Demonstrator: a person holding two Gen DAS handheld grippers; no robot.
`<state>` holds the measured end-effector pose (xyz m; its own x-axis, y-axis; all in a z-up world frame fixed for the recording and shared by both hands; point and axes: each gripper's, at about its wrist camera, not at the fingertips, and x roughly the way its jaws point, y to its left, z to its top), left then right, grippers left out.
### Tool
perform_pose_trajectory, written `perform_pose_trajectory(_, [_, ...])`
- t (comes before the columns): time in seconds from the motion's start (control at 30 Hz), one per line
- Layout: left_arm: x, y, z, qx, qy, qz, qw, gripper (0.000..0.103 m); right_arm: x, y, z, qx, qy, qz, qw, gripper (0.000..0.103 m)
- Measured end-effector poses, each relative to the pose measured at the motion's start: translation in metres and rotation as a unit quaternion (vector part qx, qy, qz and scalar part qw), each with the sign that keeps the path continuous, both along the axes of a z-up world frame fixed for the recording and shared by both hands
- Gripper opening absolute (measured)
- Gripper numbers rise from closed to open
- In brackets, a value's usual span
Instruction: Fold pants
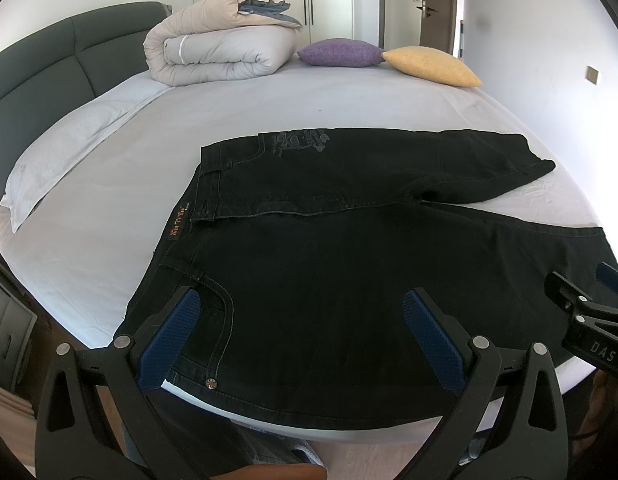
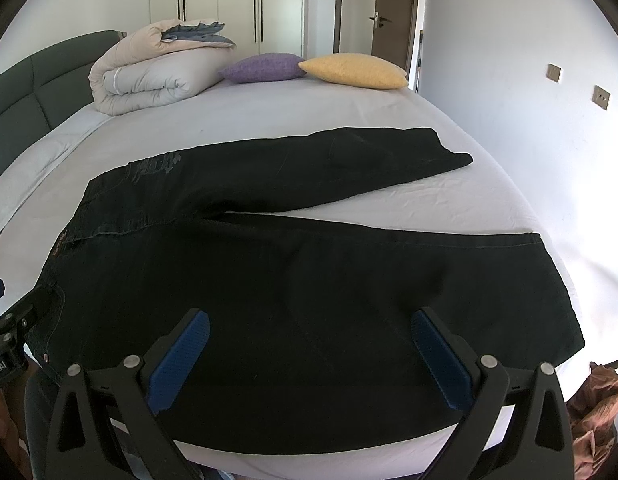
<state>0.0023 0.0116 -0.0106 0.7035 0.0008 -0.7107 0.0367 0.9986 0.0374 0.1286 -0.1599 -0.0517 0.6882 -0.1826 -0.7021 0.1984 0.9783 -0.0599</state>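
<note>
Pants (image 1: 349, 264), black denim, lie spread flat on the bed (image 1: 157, 168), directly ahead of both tools and running across their line of sight. The waistband end sits ahead and to the left of the left tool (image 1: 299, 308), with an orange-lettered label on the band and a rivet near the pocket seam close to that tool's left finger. The legs stretch away to the right: the near leg lies just under and ahead of the right tool (image 2: 311, 330), its hem off beyond that tool's right finger, while the far leg angles off ahead and to the right, so a wedge of white sheet shows between the two. A pale printed motif marks the far hip.

The left tool hovers above the pocket area with its blue-padded fingers (image 1: 171, 332) spread wide apart, gripping nothing. The right tool likewise has its fingers (image 2: 181, 354) wide apart over the near leg, holding nothing; whether either touches the cloth cannot be told. Each tool shows at the edge of the other's view.

Farther ahead, beyond the pants, a rolled duvet (image 1: 217, 44) rests at the far left, with a purple cushion (image 1: 339, 53) and a yellow cushion (image 1: 431, 66) touching each other to its right. A white pillow (image 1: 65, 152) lies far left by the dark headboard (image 1: 41, 64).
</note>
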Motion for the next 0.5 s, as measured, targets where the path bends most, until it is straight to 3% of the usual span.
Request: perform_pose_trajectory(0.5, [0.0003, 0.0002, 0.0, 0.0, 0.001, 0.0, 1.0, 0.103, -0.0011, 0.0043, -0.0056, -0.001, 0.002, 0.0, 1.0, 0.103])
